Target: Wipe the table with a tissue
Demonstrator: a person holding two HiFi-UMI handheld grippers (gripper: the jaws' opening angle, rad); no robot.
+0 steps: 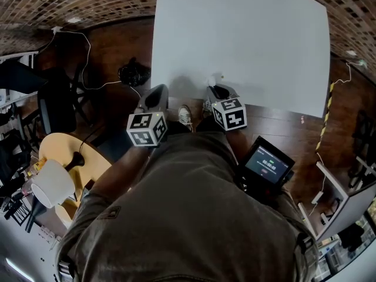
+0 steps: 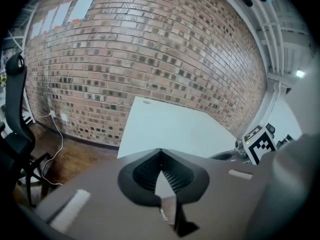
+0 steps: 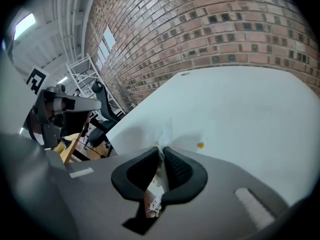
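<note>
Entry: white table [image 1: 247, 34]; being shown from above in the head view, standing on a dark wooden floor [image 1: 117, 46] and backed by a brick wall [image 2: 150, 59].

Left gripper [image 2: 160, 153]: being held just off the table's near edge, above the floor; its jaws are being pressed together at the tips, with nothing being carried between them.

Right gripper [image 3: 162, 151]: being held at the table's near edge, near the left one; its jaws are being pressed shut on a tissue [image 3: 163, 134].

Tissue: white and crumpled; being pinched between the right jaws, with a tuft being pushed out past the tips over the table's near edge; whether it is touching the surface cannot be told.

Yellow speck [image 3: 200, 145]: being seen on the tabletop just beyond the tissue.

Surroundings: an olive shirt [image 1: 188, 216] being worn by the person; a device with a lit screen [image 1: 267, 166] being seen at the person's right side; a round yellow table [image 1: 59, 148] being seen at the left; a black office chair [image 2: 15, 129] being seen on the floor by the wall.
</note>
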